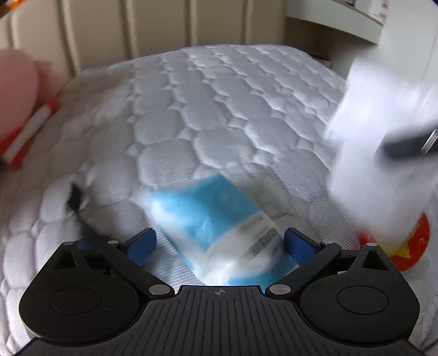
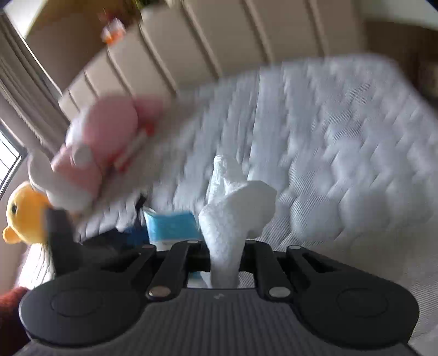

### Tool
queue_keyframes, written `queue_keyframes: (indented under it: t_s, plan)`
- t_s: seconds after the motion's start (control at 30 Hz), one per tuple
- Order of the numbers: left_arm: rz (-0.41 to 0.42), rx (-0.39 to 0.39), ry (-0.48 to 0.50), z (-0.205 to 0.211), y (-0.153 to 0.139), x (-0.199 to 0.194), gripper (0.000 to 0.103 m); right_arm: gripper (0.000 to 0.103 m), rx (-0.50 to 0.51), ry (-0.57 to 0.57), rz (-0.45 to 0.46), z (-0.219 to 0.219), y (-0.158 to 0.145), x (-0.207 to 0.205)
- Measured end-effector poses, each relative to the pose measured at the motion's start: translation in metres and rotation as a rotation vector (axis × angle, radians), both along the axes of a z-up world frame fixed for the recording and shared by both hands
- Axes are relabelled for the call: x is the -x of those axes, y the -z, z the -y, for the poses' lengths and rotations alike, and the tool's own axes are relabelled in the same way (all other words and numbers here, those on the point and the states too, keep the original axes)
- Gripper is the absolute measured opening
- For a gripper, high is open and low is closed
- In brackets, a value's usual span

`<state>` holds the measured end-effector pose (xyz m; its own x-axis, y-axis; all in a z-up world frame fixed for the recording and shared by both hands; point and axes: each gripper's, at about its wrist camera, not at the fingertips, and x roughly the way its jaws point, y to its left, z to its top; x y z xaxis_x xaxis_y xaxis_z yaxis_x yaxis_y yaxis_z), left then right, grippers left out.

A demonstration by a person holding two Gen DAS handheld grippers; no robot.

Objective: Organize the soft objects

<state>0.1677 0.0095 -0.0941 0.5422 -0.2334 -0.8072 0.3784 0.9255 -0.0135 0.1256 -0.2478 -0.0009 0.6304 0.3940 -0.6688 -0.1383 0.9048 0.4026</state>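
A blue and white plastic packet (image 1: pixel 216 216) lies on the quilted white mattress (image 1: pixel 208 109), between the two blue pads of my left gripper (image 1: pixel 220 242), which is open. My right gripper (image 2: pixel 225 247) is shut on a white crinkly soft cloth (image 2: pixel 238 202) that sticks up ahead of its fingers. In the left wrist view that cloth (image 1: pixel 383 131) is a white blur at the right. The packet (image 2: pixel 169 224) also shows in the right wrist view, left of the cloth. A pink plush toy (image 2: pixel 104 142) lies at the mattress's left side, with a yellow plush toy (image 2: pixel 24 213) below it.
A beige padded headboard (image 1: pixel 153 24) stands behind the mattress. A red and yellow object (image 1: pixel 416 246) sits at the right edge. A small black tuft (image 1: pixel 75 197) lies on the mattress left of the packet. A window (image 2: pixel 8 156) is at the far left.
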Motion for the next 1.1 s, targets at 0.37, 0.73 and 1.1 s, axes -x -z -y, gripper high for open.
queue_keyframes:
  t_s: [0.37,0.73,1.1]
  plan:
    - [0.012,-0.016,0.393,0.045,-0.005,0.062,0.094,0.014,0.027,0.038,-0.004,0.016,0.014,0.015]
    - [0.196,-0.17,-0.018,-0.084,-0.067,0.027,0.103,0.014,-0.002,-0.021,-0.023,0.004,0.015,0.019]
    - [0.033,-0.32,0.19,-0.101,0.002,0.011,0.103,0.016,0.054,-0.089,-0.063,-0.02,0.03,0.015]
